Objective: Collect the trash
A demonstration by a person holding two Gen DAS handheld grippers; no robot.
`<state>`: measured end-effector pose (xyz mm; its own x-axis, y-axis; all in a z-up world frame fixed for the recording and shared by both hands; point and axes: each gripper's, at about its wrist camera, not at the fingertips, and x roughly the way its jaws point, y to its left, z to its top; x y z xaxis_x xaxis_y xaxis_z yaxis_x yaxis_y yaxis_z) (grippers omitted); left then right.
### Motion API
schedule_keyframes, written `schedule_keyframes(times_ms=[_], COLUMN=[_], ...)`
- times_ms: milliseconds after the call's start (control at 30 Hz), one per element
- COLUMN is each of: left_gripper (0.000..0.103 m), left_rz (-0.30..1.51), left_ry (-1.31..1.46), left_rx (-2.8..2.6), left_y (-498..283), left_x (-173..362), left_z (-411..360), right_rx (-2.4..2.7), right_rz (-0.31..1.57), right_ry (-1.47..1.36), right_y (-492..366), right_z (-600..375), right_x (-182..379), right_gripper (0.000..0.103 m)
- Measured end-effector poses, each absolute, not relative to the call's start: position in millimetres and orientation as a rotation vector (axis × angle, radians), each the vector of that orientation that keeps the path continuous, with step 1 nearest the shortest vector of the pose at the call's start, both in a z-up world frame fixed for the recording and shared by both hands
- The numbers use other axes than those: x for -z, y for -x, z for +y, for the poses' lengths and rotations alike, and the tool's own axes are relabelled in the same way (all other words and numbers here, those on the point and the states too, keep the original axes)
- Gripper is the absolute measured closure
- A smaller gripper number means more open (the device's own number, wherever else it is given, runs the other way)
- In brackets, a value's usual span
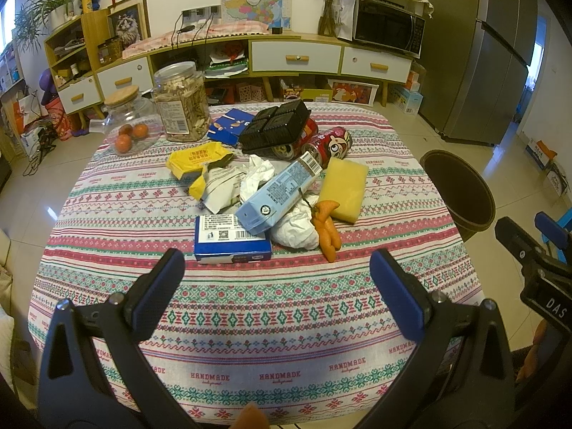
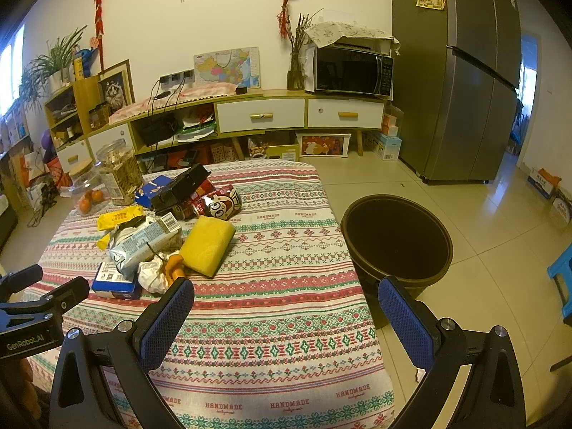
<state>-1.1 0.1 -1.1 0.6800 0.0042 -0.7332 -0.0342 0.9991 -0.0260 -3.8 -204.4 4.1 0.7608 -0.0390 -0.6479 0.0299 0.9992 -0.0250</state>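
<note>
A pile of trash lies mid-table: a blue box (image 1: 231,238), a light blue carton (image 1: 279,193), crumpled white paper (image 1: 296,227), orange peel (image 1: 327,228), a yellow sponge (image 1: 345,187), a yellow wrapper (image 1: 198,159), red cans (image 1: 330,144) and a black tray (image 1: 275,125). A dark bin (image 2: 397,239) stands on the floor right of the table. My left gripper (image 1: 277,268) is open and empty, just before the blue box. My right gripper (image 2: 286,296) is open and empty over the table's right edge, near the bin.
A jar of biscuits (image 1: 182,102) and a glass jar with oranges (image 1: 128,125) stand at the table's far left. A sideboard with a microwave (image 1: 388,30) and a fridge (image 1: 475,53) lie beyond. A blue stool (image 2: 563,279) stands right of the bin.
</note>
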Motion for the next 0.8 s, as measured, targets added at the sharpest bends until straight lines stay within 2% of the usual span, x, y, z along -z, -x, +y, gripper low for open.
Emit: schedule_keyframes(times_ms=[467, 800], left_gripper=[0.0, 0.0], left_rz=[0.825, 0.861], left_ry=[0.034, -0.007], left_rx=[-0.02, 0.001], left_y=[1.3, -14.8], left_x=[3.2, -2.9], left_z=[-2.1, 1.0], right_rx=[0.054, 0.041], right_rz=[0.686, 0.669], right_ry=[0.028, -0.017], right_y=[5.9, -5.8], right_z=[-204.6, -209.4], right_x=[-7.1, -37.2], right_gripper=[0.0, 0.0])
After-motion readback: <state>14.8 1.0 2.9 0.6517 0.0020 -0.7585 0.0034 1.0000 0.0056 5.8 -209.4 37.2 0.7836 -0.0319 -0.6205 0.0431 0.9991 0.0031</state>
